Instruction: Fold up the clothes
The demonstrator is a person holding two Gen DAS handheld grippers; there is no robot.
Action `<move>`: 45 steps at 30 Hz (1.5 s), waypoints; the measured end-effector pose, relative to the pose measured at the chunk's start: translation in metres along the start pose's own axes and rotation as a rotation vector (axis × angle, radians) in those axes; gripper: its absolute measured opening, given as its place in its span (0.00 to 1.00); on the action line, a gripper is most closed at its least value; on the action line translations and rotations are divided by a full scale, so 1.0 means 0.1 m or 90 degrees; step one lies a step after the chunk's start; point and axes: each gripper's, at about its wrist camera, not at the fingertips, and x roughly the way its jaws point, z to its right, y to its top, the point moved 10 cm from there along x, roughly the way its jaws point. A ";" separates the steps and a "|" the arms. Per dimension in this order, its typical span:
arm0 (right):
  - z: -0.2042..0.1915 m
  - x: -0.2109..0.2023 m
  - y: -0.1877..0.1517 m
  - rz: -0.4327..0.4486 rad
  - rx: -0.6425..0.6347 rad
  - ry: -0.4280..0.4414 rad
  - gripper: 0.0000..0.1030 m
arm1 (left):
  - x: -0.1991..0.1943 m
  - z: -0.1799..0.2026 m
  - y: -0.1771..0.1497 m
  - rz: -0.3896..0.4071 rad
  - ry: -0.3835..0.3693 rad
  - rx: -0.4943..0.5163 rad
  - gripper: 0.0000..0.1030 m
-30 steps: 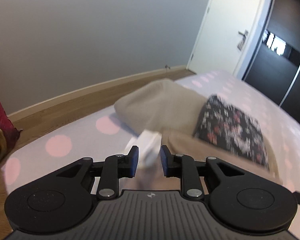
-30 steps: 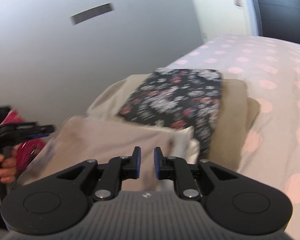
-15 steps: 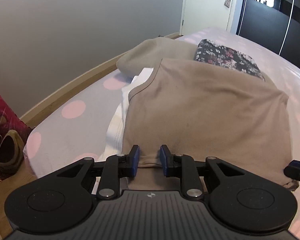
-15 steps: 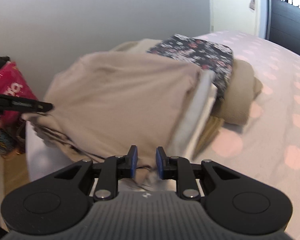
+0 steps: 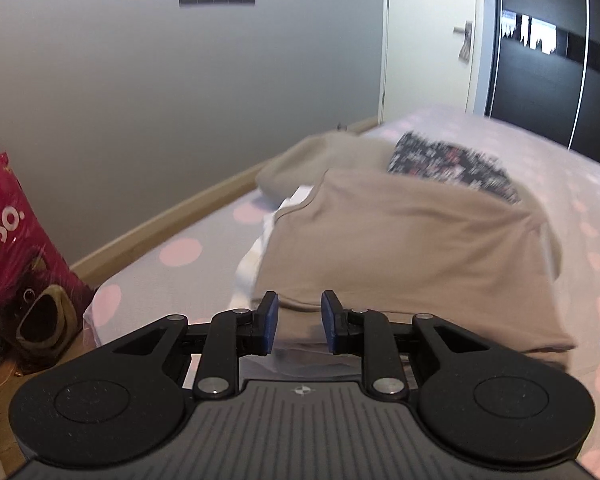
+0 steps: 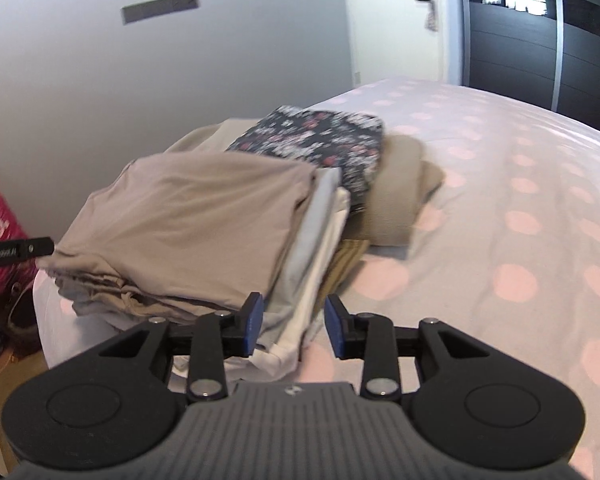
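Observation:
A folded beige garment (image 5: 412, 248) lies on top of a stack of folded white and pale clothes at the bed's near corner; it also shows in the right wrist view (image 6: 188, 224). My left gripper (image 5: 296, 324) is open and empty, just short of the garment's near hem. My right gripper (image 6: 292, 326) is open and empty at the stack's right side, with the white layers (image 6: 312, 264) just ahead of the jaws. A floral folded item (image 6: 320, 144) rests on another beige pile behind. The left gripper's tip (image 6: 16, 250) shows at the left edge.
The bed has a pale sheet with pink dots (image 6: 500, 208). A pink bag (image 5: 8, 240) and a shoe (image 5: 44, 320) sit on the wooden floor left of the bed. A grey wall, white door (image 5: 424, 36) and dark wardrobe stand behind.
Both grippers have opened and let go of the beige garment, which now lies flat on the stack. Both grippers have drawn back a little from it.

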 end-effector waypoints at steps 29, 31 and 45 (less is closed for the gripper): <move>0.22 -1.03 -0.21 0.076 0.035 0.035 0.63 | -1.09 1.07 -0.45 0.036 0.016 0.011 0.52; 0.22 -1.03 -0.23 0.076 0.035 0.039 0.63 | -1.13 1.10 -0.44 0.045 0.021 0.023 0.53; 0.16 -0.94 -0.31 0.074 0.018 0.038 0.72 | -1.06 1.15 -0.54 0.036 0.012 0.023 0.54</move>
